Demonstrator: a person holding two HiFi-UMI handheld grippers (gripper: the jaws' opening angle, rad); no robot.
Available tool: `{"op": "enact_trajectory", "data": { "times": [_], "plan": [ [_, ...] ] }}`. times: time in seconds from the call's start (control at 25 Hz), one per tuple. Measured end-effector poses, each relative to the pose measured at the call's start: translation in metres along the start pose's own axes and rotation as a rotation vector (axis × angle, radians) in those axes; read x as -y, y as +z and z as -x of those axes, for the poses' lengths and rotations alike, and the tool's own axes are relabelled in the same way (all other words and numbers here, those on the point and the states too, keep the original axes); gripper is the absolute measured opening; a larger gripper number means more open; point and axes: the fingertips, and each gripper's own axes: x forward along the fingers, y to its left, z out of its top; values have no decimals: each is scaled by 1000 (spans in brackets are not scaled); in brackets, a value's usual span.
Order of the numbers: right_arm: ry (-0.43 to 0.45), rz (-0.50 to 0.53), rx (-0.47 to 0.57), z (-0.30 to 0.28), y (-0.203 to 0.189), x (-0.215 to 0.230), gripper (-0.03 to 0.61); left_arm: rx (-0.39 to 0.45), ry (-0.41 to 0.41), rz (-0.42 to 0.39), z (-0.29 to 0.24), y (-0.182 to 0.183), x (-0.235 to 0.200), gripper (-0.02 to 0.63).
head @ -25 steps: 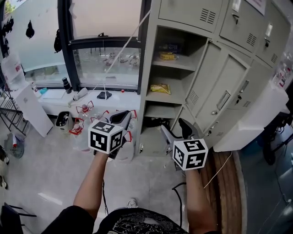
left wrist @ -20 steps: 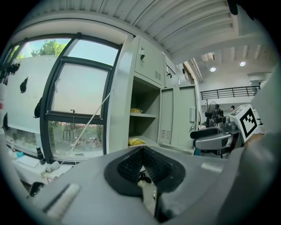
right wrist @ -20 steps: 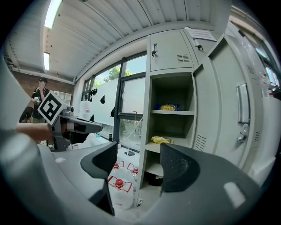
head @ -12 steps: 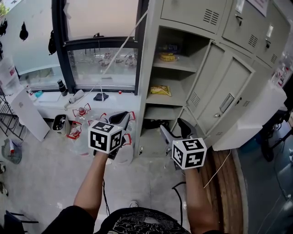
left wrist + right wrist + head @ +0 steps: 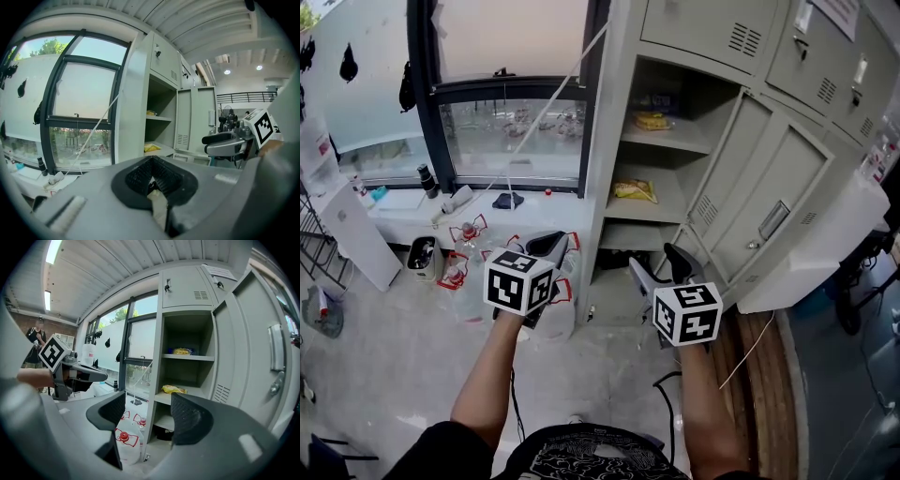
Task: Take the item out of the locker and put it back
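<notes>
In the head view we hold the left gripper and the right gripper out in front of an open grey locker. Both are well apart from it. A yellow bag lies on the middle shelf inside. Another yellow pack lies on the shelf above. The locker door swings out to the right. Water jugs with red tops stand on the floor under a window, left of the locker.

In the left gripper view the jaws are pressed together, and we see nothing held between them. The locker is ahead, a bit to the right, and the yellow bag shows on its shelf. The right gripper sticks in from the right side.

In the right gripper view the jaws are spread wide and hold nothing. The yellow bag lies on its shelf far beyond them. One of the water jugs shows low down in the gap. The left gripper is off to the left.
</notes>
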Motion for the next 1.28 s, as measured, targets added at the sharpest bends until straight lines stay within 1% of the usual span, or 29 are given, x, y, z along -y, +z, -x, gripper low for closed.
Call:
{"op": "enact_trajectory", "data": {
  "times": [0.2,0.48,0.68,1.0,1.28],
  "plan": [
    [6,11,-6,-9,-1,-1,327,-8,-2,7,-5,-3,-4,8],
    [12,43,-20,-23,-4,8,324,-31,-4,-9,-14,-11,0,9],
    [37,100,-39,-42,-4,19,321,-35,38,-24,-19,-10,-7,9],
    [89,183,-60,-90,2,57,318,-42,114,-50,-37,-2,-22,8],
    [158,296,-88,-138,7,69,316,-68,159,-80,-65,5,-27,8]
  ]
}}
